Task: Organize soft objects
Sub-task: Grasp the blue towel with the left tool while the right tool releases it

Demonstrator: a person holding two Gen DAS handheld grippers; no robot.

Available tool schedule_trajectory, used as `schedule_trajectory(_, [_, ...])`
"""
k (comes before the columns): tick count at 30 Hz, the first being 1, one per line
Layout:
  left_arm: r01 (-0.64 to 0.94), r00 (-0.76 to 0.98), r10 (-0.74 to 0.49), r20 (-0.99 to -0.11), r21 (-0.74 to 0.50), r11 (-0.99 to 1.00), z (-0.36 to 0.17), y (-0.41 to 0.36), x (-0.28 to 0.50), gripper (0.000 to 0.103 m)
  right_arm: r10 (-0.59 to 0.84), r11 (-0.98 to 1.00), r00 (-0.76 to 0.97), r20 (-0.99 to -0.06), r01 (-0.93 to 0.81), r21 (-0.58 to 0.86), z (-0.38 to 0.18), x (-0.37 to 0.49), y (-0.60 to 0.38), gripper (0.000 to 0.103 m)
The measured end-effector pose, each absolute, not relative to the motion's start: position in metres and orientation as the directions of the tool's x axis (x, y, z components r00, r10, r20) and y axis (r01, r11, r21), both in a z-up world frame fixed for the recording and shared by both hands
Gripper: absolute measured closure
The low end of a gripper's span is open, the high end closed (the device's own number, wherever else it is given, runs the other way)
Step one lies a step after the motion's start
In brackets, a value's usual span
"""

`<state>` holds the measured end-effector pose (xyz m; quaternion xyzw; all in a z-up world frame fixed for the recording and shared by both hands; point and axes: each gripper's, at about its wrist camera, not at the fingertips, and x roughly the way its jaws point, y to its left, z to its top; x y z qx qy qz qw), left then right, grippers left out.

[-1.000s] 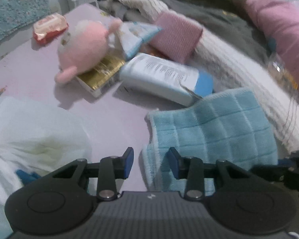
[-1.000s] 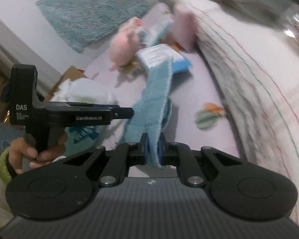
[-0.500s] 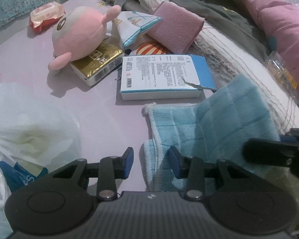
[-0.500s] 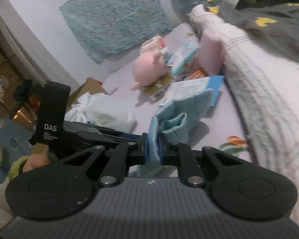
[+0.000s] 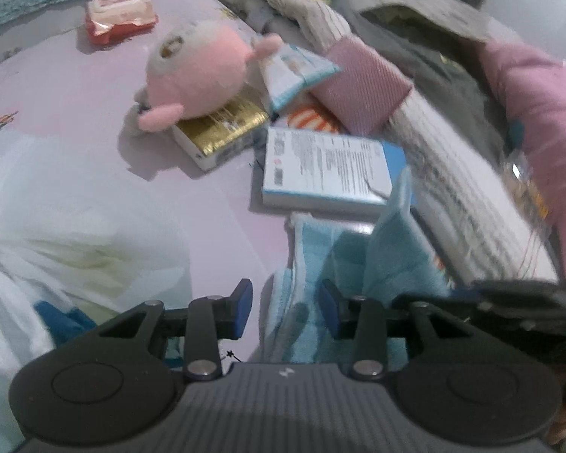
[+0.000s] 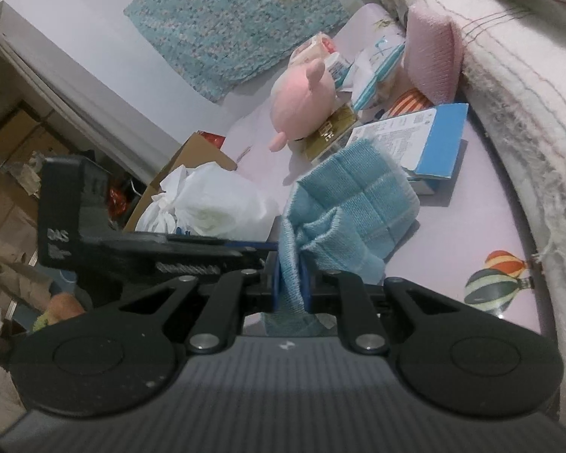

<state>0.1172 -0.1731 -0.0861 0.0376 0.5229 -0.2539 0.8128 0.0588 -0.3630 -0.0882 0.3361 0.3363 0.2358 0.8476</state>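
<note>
A light blue checked cloth (image 6: 354, 204) lies folded over itself on the lilac sheet (image 6: 452, 234). My right gripper (image 6: 290, 283) is shut on one edge of it and holds that edge up. In the left wrist view the same blue cloth (image 5: 396, 249) rises in a fold just right of my left gripper (image 5: 285, 309), which stands open with the cloth's near edge in its gap, its pads not pressing. A pink plush (image 5: 196, 79) rests on a gold box (image 5: 222, 128) further back. A folded pink cloth (image 5: 362, 87) leans on the striped blanket (image 5: 471, 196).
A blue-and-white box (image 5: 328, 166) lies just beyond the cloth. A crumpled white plastic bag (image 5: 56, 234) fills the left. A red wipes pack (image 5: 120, 19) sits far back. A cardboard box (image 6: 192, 154) stands off the bed's edge, and heaped bedding borders the right.
The right gripper has carried the cloth's edge towards the left gripper, so the flat cloth is now doubled into a raised fold. The left gripper stays open and has shifted a little.
</note>
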Motion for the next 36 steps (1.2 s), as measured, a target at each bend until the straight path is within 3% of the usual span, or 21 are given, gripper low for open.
schedule_trajectory(8, [0.39,0.326,-0.462,-0.825,-0.328,0.86,-0.064,-0.156,0.125,0.052,0.652,0.646,0.633,-0.417,-0.176,0.743,-0.104,0.074,-0.351,0.086])
schedule_trajectory(11, [0.391,0.318,-0.484,-0.816,-0.352,0.851,-0.061,-0.156,0.126,0.051,0.659,0.643,0.629,-0.413,-0.186,0.742,-0.109,0.077,-0.343,0.073])
schedule_trajectory(16, [0.414,0.289,-0.486,-0.825,-0.349,0.84,-0.064,-0.164,0.125,0.049,0.674,0.642,0.632,-0.382,-0.246,0.726,-0.109,0.075,-0.329,0.038])
schedule_trajectory(21, [0.457,0.239,-0.477,-0.846,-0.335,0.824,-0.074,-0.177,0.126,0.047,0.675,0.669,0.636,-0.374,-0.313,0.675,-0.099,0.064,-0.32,0.022])
schedule_trajectory(29, [0.507,0.196,-0.377,-0.905,-0.235,0.829,-0.096,-0.198,0.134,0.047,0.651,0.715,0.651,-0.391,-0.353,0.603,-0.096,0.044,-0.319,0.021])
schedule_trajectory(32, [0.507,0.203,-0.362,-0.91,-0.219,0.834,-0.097,-0.197,0.134,0.052,0.641,0.714,0.668,-0.378,-0.339,0.612,-0.098,0.037,-0.329,0.021])
schedule_trajectory(35, [0.504,0.2,-0.354,-0.914,-0.214,0.837,-0.098,-0.194,0.134,0.058,0.642,0.71,0.663,-0.386,-0.324,0.625,-0.104,0.035,-0.337,0.039])
schedule_trajectory(36, [0.503,0.202,-0.347,-0.916,-0.207,0.839,-0.098,-0.194,0.133,0.059,0.639,0.711,0.662,-0.392,-0.315,0.629,-0.106,0.035,-0.338,0.051])
